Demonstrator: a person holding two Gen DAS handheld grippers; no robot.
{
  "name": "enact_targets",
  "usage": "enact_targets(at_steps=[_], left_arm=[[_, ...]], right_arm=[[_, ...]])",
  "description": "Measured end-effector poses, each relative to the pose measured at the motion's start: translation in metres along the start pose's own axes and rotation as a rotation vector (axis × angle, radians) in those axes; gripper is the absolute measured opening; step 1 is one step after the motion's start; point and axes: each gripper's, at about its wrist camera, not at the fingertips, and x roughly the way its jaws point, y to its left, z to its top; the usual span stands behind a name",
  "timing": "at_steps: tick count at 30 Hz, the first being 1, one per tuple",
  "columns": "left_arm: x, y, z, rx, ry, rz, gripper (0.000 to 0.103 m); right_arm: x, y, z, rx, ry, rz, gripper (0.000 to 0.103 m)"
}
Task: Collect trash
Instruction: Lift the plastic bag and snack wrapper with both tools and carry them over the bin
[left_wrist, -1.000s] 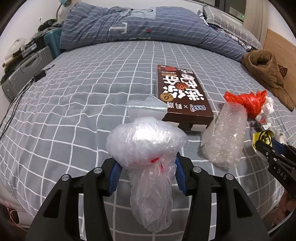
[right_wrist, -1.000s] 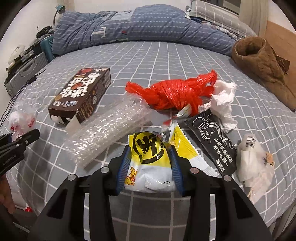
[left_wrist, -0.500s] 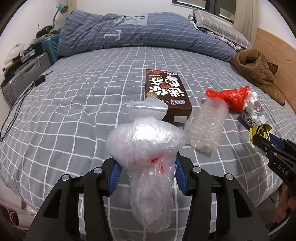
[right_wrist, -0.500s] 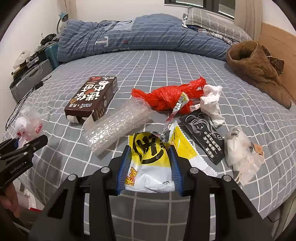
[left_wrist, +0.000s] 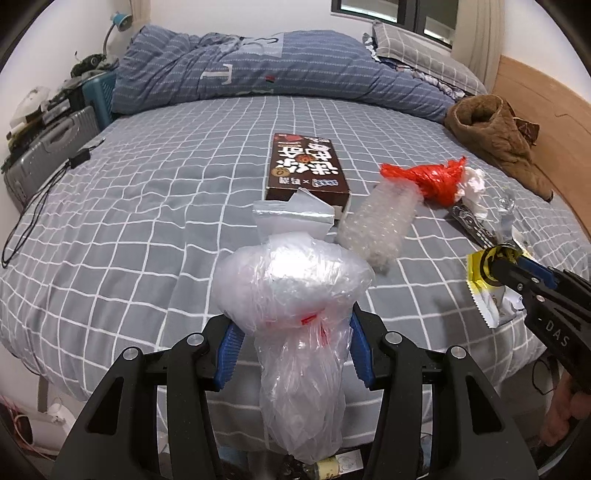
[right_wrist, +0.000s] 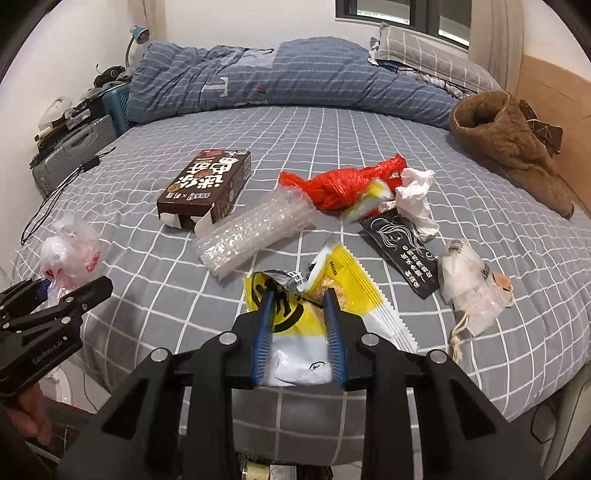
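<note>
My left gripper (left_wrist: 293, 343) is shut on a clear plastic bag (left_wrist: 295, 295) and holds it up over the bed's near edge. My right gripper (right_wrist: 299, 317) is shut on a yellow snack wrapper (right_wrist: 295, 325); it shows at the right of the left wrist view (left_wrist: 487, 280). On the bed lie a brown cookie box (right_wrist: 207, 184), a roll of bubble wrap (right_wrist: 255, 229), a knotted red bag (right_wrist: 343, 184), crumpled white tissue (right_wrist: 415, 199), a black sachet (right_wrist: 406, 247) and a small clear pouch (right_wrist: 469, 284).
The grey checked bed (left_wrist: 147, 206) has a blue duvet (left_wrist: 277, 62) at the far end and a brown coat (right_wrist: 506, 147) at the right. A grey suitcase (left_wrist: 40, 155) and cable (left_wrist: 37, 206) are at the left. Something on the floor shows below the bed edge.
Both grippers have pulled back and up from the bed, each still holding its item. More of the bed and its near edge show now. The yellow wrapper is lifted off the sheet.
</note>
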Motion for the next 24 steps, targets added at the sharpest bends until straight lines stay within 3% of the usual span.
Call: enact_targets(at_steps=[24], left_arm=[[-0.039,-0.011,-0.04,-0.018,0.004,-0.022,0.049]], right_arm=[[-0.041,0.005,-0.035,0.011,-0.013,0.025,0.023]])
